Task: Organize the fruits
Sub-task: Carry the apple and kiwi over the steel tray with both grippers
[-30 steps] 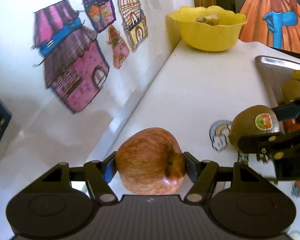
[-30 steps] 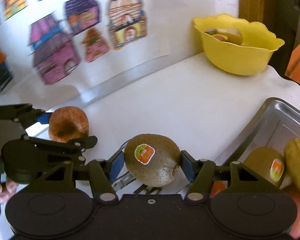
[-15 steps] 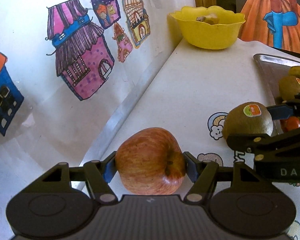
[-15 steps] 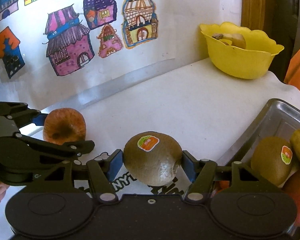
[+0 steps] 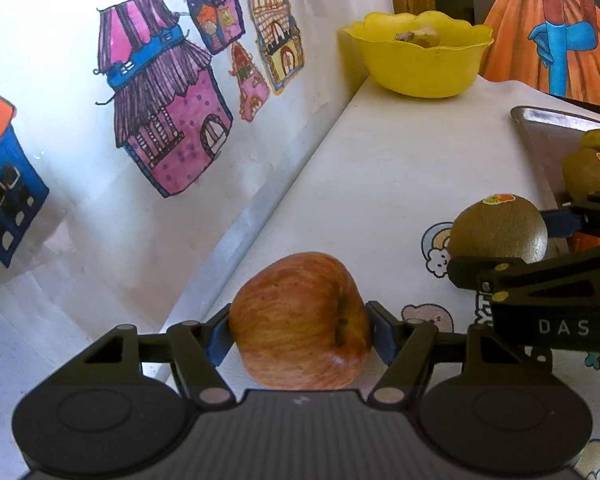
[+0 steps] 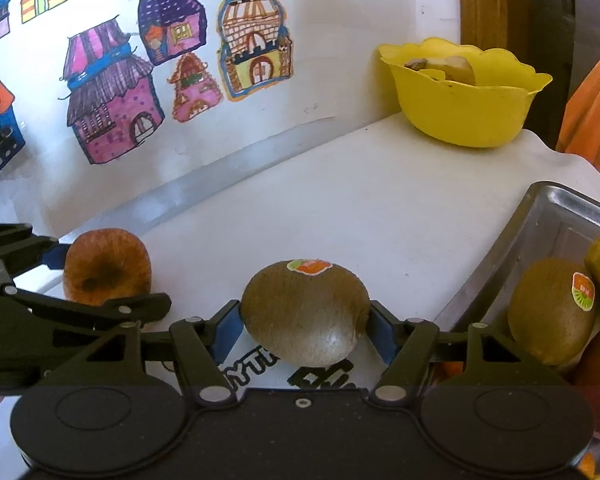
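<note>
Red-streaked apple [image 5: 302,320] sits squeezed between the blue pads of the left tool [image 5: 300,332], low over the white tabletop [image 5: 380,168] by the wall with the house drawings [image 5: 160,112]. Right tool [image 6: 305,330] has a stickered kiwi [image 6: 305,312] between its pads, which still look to be touching it, though its jaws have just been opening. Just right of that, a metal tray [image 6: 540,216] holds another kiwi [image 6: 550,312] plus other fruit. Yellow bowl [image 6: 460,108] sits at the far corner.
</note>
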`<state>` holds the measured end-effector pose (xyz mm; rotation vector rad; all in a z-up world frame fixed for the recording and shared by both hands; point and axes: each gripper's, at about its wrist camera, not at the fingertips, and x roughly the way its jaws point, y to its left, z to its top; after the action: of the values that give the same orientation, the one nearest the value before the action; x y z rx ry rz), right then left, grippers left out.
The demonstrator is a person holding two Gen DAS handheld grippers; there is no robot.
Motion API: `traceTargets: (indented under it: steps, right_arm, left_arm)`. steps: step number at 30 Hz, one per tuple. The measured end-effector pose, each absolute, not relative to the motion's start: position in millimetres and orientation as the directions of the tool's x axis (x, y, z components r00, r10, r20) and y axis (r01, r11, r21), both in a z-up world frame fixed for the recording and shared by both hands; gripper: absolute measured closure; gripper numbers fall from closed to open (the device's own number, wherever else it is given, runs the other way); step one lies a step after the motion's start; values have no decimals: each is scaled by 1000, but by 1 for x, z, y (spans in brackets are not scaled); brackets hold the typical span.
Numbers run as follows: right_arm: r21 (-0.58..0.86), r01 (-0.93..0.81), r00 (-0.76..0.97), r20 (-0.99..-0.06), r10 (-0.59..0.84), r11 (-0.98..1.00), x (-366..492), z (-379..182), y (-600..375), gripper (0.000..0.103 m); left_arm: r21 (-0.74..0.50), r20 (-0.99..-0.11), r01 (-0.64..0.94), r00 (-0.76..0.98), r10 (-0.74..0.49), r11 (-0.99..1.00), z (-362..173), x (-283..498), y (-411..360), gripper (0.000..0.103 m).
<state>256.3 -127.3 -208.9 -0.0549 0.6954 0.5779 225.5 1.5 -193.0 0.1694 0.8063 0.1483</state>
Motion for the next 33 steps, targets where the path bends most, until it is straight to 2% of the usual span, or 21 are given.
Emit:
traceTargets:
  steps: [11, 19, 33]
  right_arm:
    - [111, -486, 667, -594, 450, 867, 247, -212, -124, 36]
    - [129, -448, 691, -577, 434, 885, 212, -210, -129, 37]
    - [144, -408, 702, -582, 410, 902, 178, -198, -146, 37]
  left_arm:
    - [172, -709, -78, 683, 178, 982, -190, 220, 7, 32]
    - [81, -723, -133, 674, 150, 988, -188, 209, 13, 32]
    - [62, -741, -71, 664, 93, 996, -181, 206, -2, 32]
